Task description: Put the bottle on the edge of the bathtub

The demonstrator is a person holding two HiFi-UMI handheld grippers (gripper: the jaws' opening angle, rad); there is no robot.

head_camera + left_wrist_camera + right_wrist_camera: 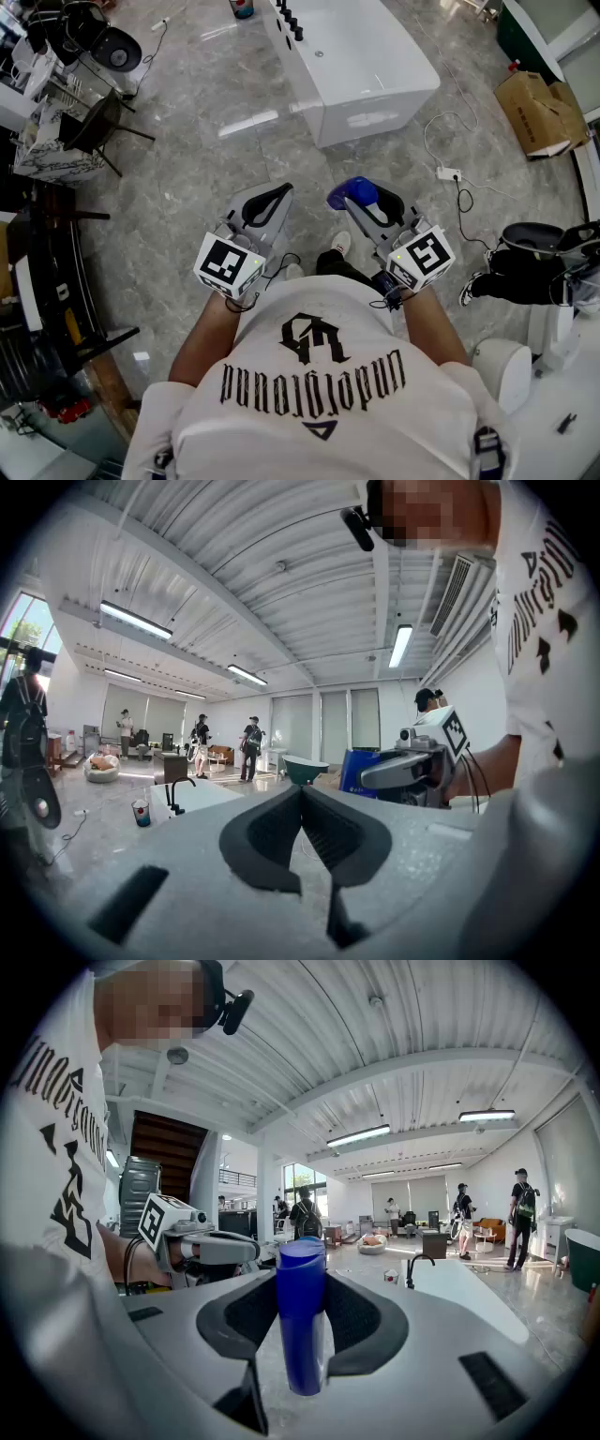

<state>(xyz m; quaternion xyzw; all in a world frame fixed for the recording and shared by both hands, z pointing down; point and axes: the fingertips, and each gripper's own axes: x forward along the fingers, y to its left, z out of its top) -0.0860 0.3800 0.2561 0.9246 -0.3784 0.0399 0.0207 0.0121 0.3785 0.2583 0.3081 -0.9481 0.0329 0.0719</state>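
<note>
From the head view, I am carrying the bottle (354,192) in the right tool (367,202), well short of the bathtub (375,75). The left tool (267,202) is hanging equally far from the bathtub.

In the left gripper view, the left tool (302,789) is showing its jaws pressed together with nothing between them, and the bathtub (202,797) is lying ahead.

In the right gripper view, the right tool (302,1274) is clamping the bottle (302,1316) upright between its pads, with the bathtub (459,1288) ahead. I am judging that I should be keeping the bottle vertical, bringing its base flat over the bathtub's rim, and loosening the grip only once it is resting there.
</note>
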